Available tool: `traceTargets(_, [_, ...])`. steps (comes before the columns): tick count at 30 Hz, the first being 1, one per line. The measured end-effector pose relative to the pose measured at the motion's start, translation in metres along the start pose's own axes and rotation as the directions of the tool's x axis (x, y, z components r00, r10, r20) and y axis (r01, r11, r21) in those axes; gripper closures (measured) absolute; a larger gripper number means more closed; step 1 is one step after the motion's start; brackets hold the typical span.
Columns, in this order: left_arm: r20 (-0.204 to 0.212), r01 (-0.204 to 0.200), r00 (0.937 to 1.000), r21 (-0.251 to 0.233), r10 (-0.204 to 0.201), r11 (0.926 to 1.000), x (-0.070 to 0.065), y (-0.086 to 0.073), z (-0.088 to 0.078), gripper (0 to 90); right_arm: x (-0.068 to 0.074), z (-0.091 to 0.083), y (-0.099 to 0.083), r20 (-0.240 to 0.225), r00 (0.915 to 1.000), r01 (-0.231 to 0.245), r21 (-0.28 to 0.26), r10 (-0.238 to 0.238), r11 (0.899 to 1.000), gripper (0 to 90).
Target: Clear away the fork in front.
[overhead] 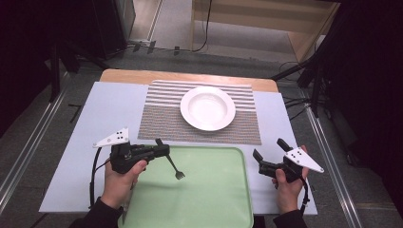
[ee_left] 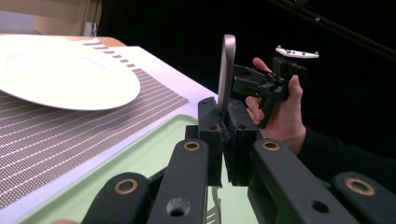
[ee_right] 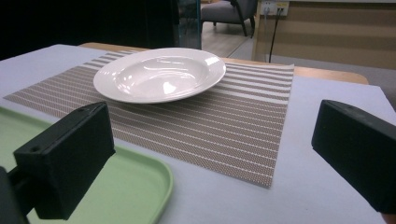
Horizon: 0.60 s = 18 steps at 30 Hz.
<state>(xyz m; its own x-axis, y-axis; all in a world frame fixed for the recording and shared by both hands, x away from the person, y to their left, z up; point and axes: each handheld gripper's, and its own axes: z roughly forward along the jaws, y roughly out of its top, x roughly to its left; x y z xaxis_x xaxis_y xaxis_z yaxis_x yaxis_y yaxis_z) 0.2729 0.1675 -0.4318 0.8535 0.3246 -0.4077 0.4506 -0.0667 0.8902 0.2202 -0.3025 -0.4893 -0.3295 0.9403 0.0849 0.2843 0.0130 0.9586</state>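
The table carries a pale sheet from edge to edge; on it, toward the far side, lies a striped placemat with a white plate sitting a little right of its middle; nearer the person a green tray lies just short of the mat's near edge. Smaller things next: the left gripper hangs over the tray's left part, jaws clamped narrow on a fork; from above the fork slants down and to the right with its tines low over the green surface, and whether they touch I cannot tell; in the left gripper view its handle stands up between the pads. The right gripper sits off the tray's right edge over the bare sheet, jaws spread wide with nothing between them, facing the mat and plate.

My worry is the grip; the pads pinch the handle at one spot well away from the tines, so the fork could swing or slide out if the hand tilts or moves sharply; dangling low, the tines could catch the tray's rim or the mat's edge on the way across and drag the mat, plate and all; set down too close to the plate, it might knock the rim.
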Motion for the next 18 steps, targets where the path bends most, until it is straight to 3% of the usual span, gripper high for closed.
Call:
traceTargets(9, [0.032, 0.027, 0.9991, 0.038, -0.028, 0.9989, -0.004, -0.004, 0.002, 85.9, -0.012, -0.014, -0.006, 0.028, 0.9995, -0.014, -0.005, 0.014, 1.000, 0.0])
traceTargets(18, [0.037, 0.033, 0.9987, 0.055, -0.035, 0.9979, -0.009, -0.008, -0.004, 85.9, -0.019, -0.025, -0.008, 0.065, 0.9977, 0.017, -0.026, -0.015, 1.000, 0.0])
